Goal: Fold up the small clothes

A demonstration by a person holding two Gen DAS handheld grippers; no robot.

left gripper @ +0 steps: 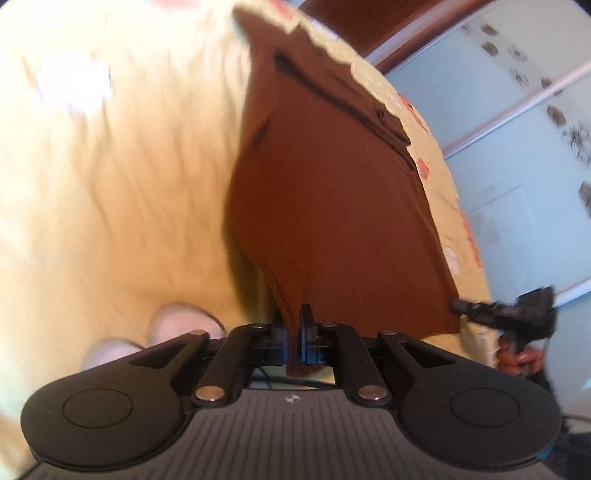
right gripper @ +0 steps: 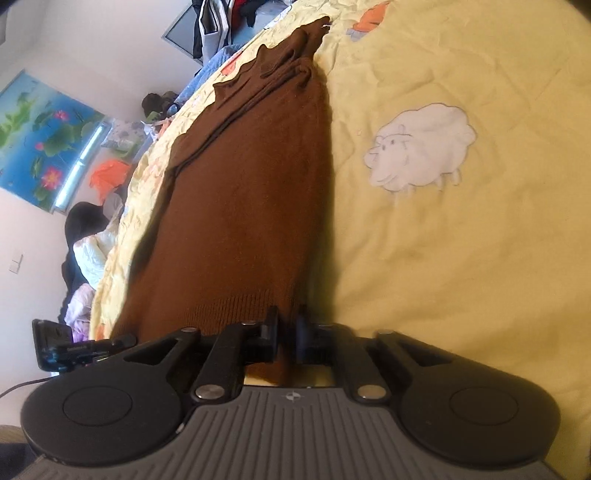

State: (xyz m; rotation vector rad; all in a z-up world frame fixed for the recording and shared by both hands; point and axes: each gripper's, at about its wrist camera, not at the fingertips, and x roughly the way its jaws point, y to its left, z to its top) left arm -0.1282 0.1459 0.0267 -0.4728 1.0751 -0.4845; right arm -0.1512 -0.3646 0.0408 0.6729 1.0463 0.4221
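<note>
Both grippers, left [left gripper: 295,325] and right [right gripper: 287,325], had jaws clamped on sweater [right gripper: 251,192] hem, lifting it off bed [right gripper: 461,258] to fold.

— What colour is the knitted garment [right gripper: 251,192]?
— Plain dark brown all over, with a ribbed band along its hem and no print.
— And the bed sheet [right gripper: 461,258] under it?
— Pale yellow. It carries a white cartoon sheep [right gripper: 421,147] outlined in thin grey, and orange patches [right gripper: 369,18] show toward the far edge of the bed. In the left wrist view the same sheet [left gripper: 110,166] looks yellow with blurred white marks.
— The tools?
— The left hand-held gripper [left gripper: 293,332] and the right hand-held gripper [right gripper: 288,332] are both black, on grey ribbed bodies.
— Anything on the wall?
— A blue picture [right gripper: 40,136] with green leaves and pink flowers. The wardrobe panels [left gripper: 517,147] are light blue with small dark motifs.
</note>
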